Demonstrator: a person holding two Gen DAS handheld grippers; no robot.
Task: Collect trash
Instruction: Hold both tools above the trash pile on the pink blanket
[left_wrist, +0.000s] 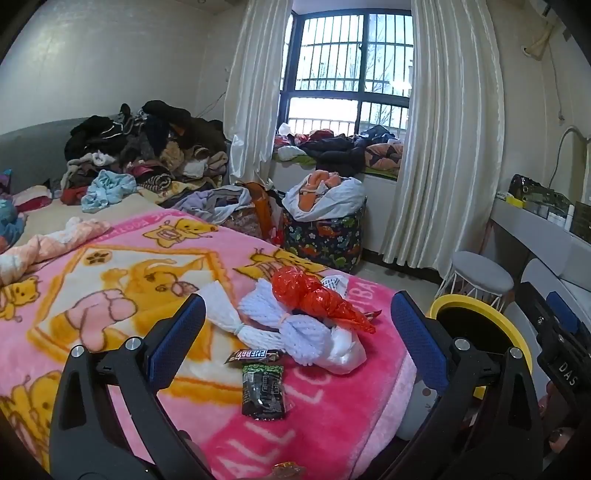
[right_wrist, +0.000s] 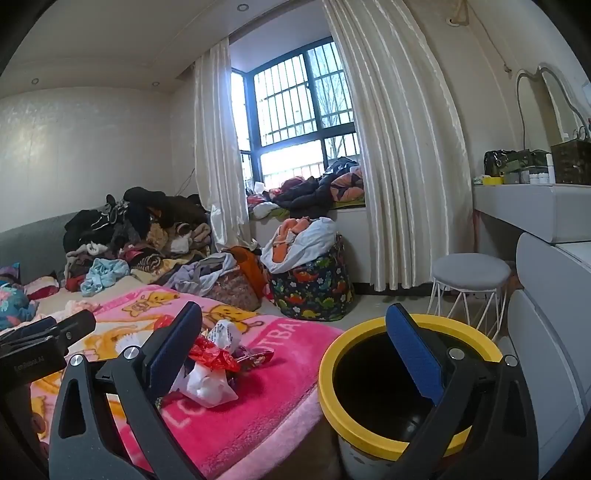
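On the bed's pink blanket (left_wrist: 325, 424), wrappers (left_wrist: 263, 391) and an orange bag (left_wrist: 314, 299) were scattered beside a yellow-rimmed bin (right_wrist: 332, 369). Both the left gripper (left_wrist: 299, 332) and the right gripper (right_wrist: 295, 343) were spread wide with nothing between the fingers.

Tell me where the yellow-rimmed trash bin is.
The round yellow-rimmed trash bin stands on the floor right of the pink blanket-covered bed, in front of the grey round stool; the left wrist view shows it at right.
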